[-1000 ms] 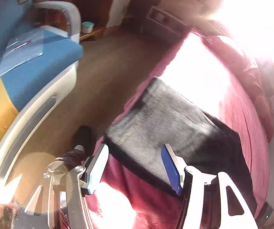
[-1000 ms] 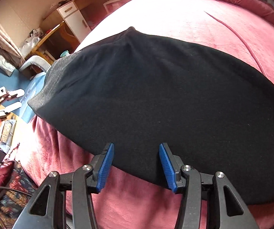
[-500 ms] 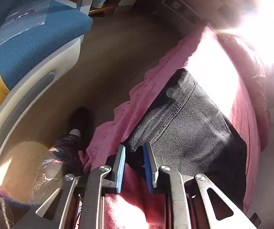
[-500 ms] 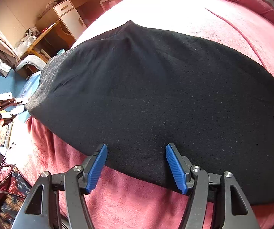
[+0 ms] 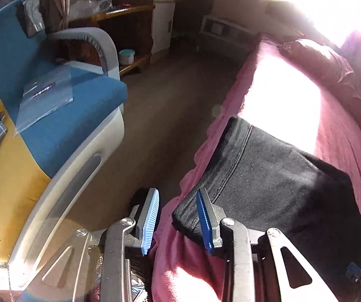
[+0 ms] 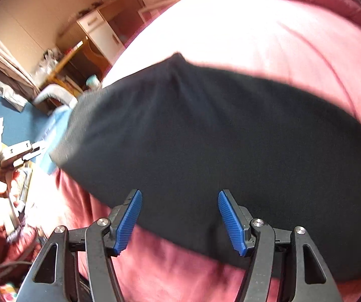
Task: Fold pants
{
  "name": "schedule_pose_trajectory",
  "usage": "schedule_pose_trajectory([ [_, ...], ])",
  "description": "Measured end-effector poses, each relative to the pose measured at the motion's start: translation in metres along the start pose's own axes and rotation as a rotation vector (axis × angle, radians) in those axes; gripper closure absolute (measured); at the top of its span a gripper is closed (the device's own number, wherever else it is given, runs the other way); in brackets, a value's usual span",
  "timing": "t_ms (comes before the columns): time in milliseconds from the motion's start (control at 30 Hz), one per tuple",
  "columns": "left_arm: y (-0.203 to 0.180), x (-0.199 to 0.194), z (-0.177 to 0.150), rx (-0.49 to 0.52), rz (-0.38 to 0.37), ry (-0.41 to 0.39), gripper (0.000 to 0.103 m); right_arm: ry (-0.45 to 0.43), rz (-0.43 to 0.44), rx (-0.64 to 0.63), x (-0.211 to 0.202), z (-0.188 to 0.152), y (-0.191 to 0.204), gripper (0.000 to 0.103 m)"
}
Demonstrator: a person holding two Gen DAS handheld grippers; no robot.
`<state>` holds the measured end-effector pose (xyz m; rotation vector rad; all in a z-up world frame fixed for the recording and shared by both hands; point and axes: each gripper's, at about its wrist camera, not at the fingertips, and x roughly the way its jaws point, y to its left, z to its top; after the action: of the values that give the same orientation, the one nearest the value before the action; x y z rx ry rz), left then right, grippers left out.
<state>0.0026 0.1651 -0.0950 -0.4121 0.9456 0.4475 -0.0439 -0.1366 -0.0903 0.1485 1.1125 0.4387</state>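
No text, label, brand or number can be read in either view. The clear plastic sheet (image 5: 45, 98) lying on the blue chair seat (image 5: 79, 115) carries a short dark printed strip, but it is too small and blurred to make out.

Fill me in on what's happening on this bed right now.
A person with a gripper in each hand is folding black pants, which lie flat on a pink bedspread. The left gripper sits at the corner of the pants near the edge of the bed; its jaws are opening and hold no fabric. The right gripper hovers over the near edge of the pants with jaws open, gripping nothing. A blue armchair stands beside the bed.
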Motion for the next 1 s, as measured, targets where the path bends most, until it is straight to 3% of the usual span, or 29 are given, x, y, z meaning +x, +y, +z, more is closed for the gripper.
schedule_pose_trajectory([
  [133, -0.027, -0.020, 0.002, 0.076, -0.126, -0.055, 0.070, -0.050, -0.015, 0.003, 0.007, 0.047, -0.002, 0.050],
  [267, -0.074, -0.007, -0.014, 0.237, -0.270, 0.010, 0.070, -0.061, -0.040, 0.007, 0.031, 0.096, 0.000, 0.054],
  [467, -0.121, 0.008, -0.048, 0.410, -0.332, 0.084, 0.070, 0.046, -0.042, -0.021, 0.080, 0.140, 0.006, 0.058],
  [533, -0.129, 0.016, -0.053, 0.438, -0.314, 0.099, 0.070, 0.100, -0.054, -0.046, 0.100, 0.143, 0.011, 0.093],
  [700, -0.138, 0.044, -0.063, 0.478, -0.221, 0.152, 0.070, 0.098, -0.150, -0.075, 0.119, 0.152, 0.007, 0.094],
  [800, -0.147, 0.048, -0.066, 0.496, -0.190, 0.131, 0.069, 0.093, -0.193, -0.131, 0.127, 0.147, 0.012, 0.092],
  [900, -0.152, 0.048, -0.066, 0.485, -0.177, 0.131, 0.069, 0.071, -0.181, -0.127, 0.115, 0.143, 0.015, 0.090],
  [967, -0.150, 0.046, -0.063, 0.479, -0.171, 0.127, 0.069, 0.034, -0.175, -0.110, 0.100, 0.139, 0.015, 0.083],
  [1000, -0.149, 0.044, -0.063, 0.475, -0.171, 0.127, 0.069, 0.019, -0.186, -0.109, 0.093, 0.135, 0.015, 0.071],
])
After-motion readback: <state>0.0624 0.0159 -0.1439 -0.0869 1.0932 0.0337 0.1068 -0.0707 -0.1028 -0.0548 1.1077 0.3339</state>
